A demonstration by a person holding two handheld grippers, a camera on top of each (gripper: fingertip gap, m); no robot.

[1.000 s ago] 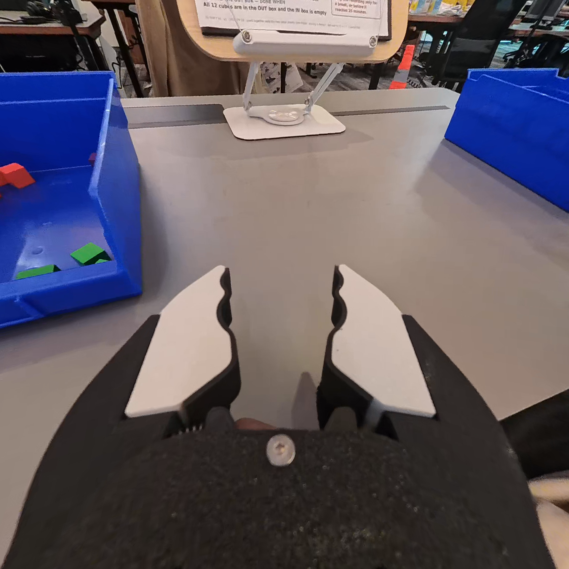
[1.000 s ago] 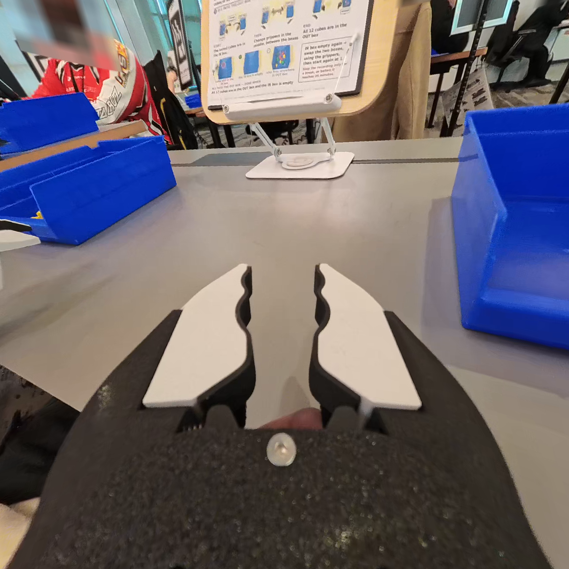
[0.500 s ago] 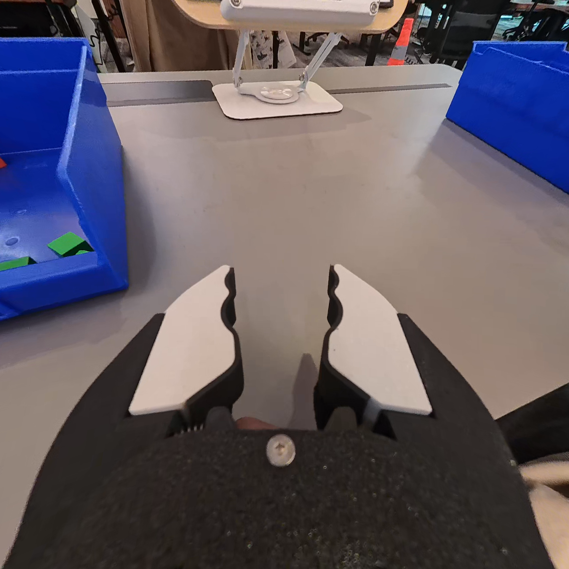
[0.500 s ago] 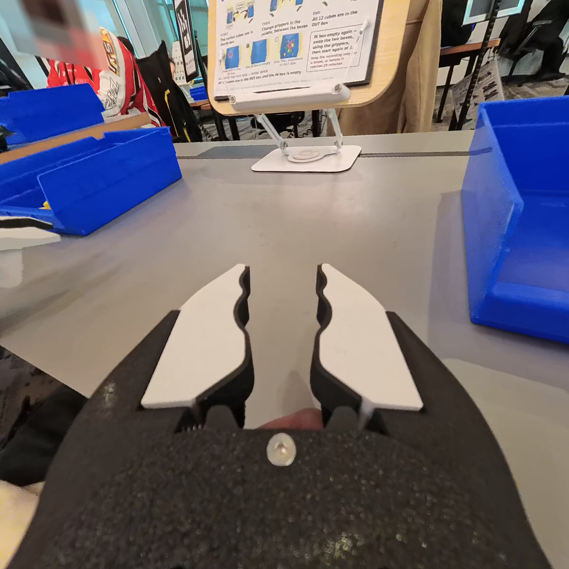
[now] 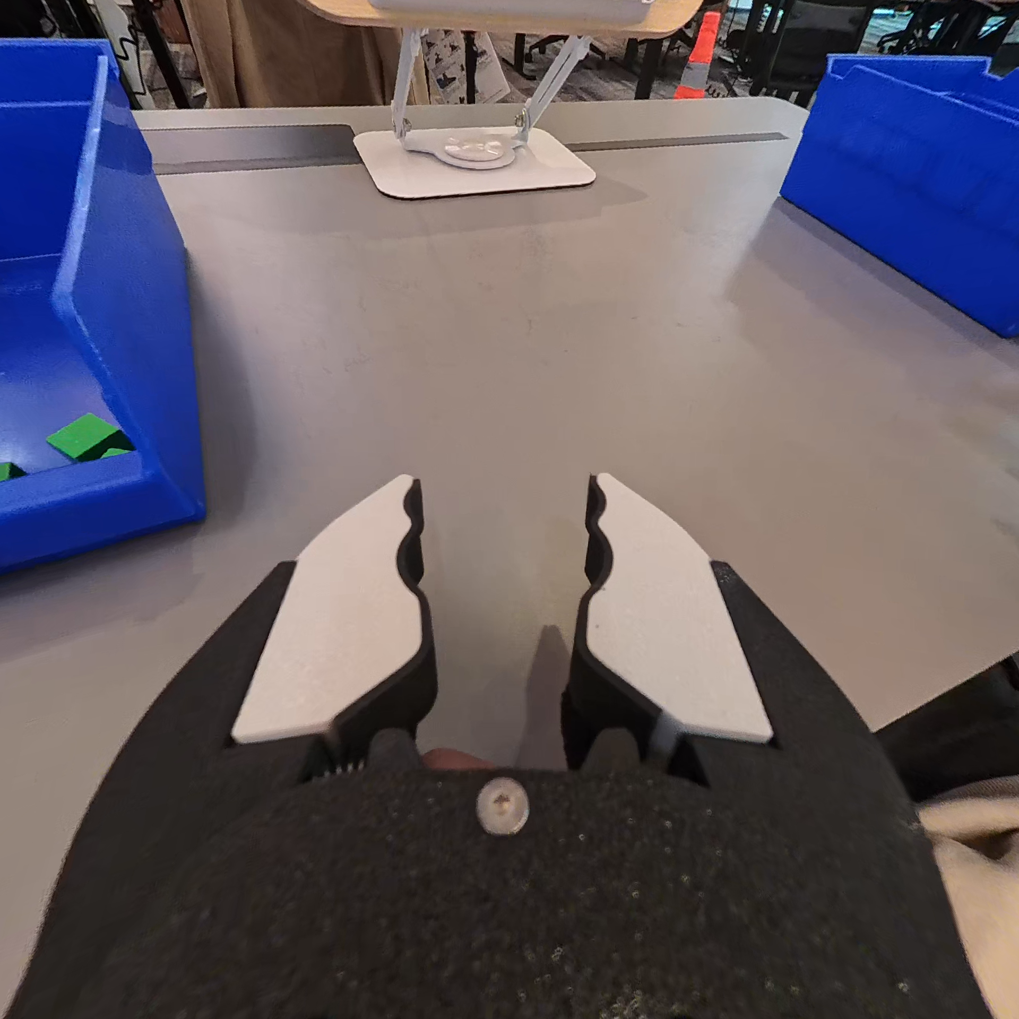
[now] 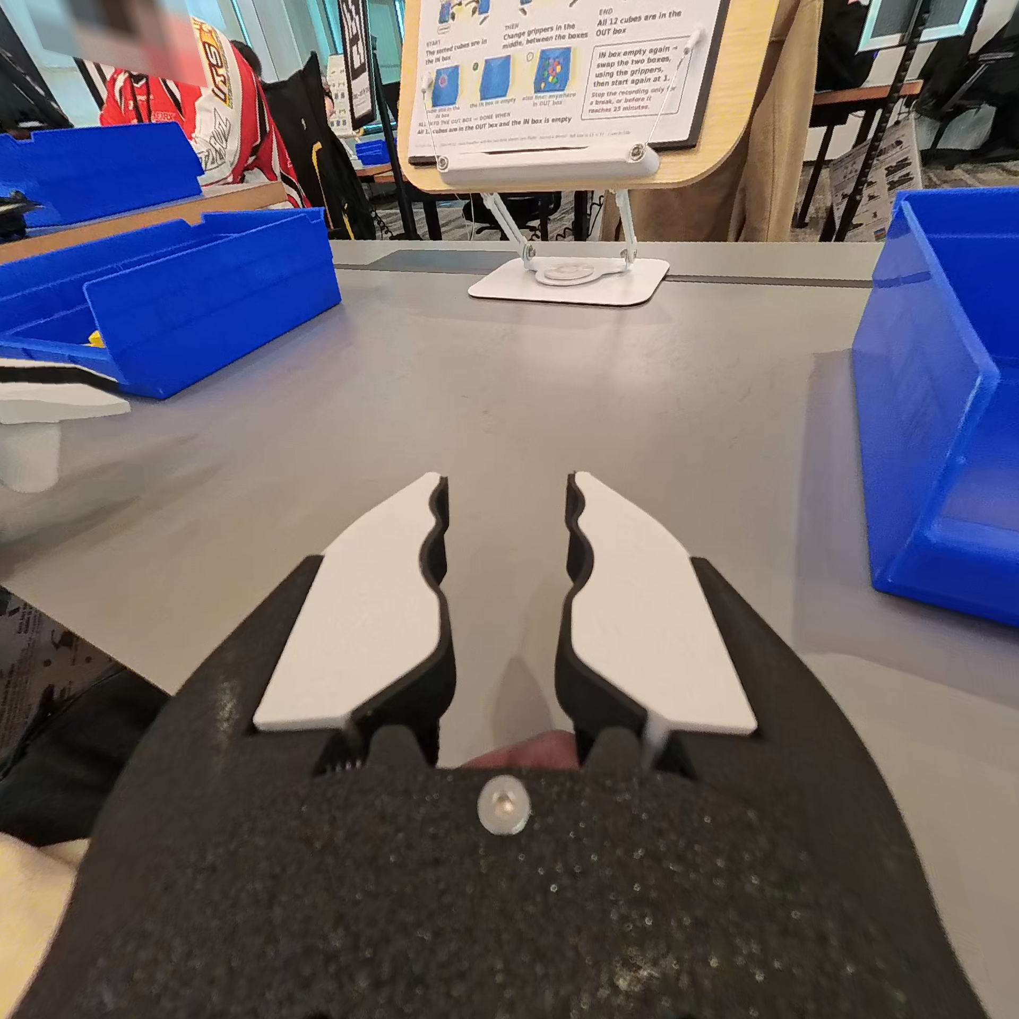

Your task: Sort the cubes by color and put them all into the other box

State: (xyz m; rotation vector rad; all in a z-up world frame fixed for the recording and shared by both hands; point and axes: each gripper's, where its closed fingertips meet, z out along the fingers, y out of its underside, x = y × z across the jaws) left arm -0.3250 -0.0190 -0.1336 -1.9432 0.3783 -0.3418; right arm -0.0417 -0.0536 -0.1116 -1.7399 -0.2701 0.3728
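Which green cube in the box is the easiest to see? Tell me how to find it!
Find the grey table, then the blue plastic box on its left side. Look down into the box's near right corner, just behind the low front wall: the green cube sits there. It shows a whole top face, while the other green pieces beside it are only slivers poking out.

Right gripper [image 6: 506,481] is hovering over the table [image 6: 551,397], jaws parted and holding nothing. A stand [image 6: 568,278] is sitting beyond it. One box [image 6: 932,441] is lying to the gripper's right, another [image 6: 182,309] to its far left.
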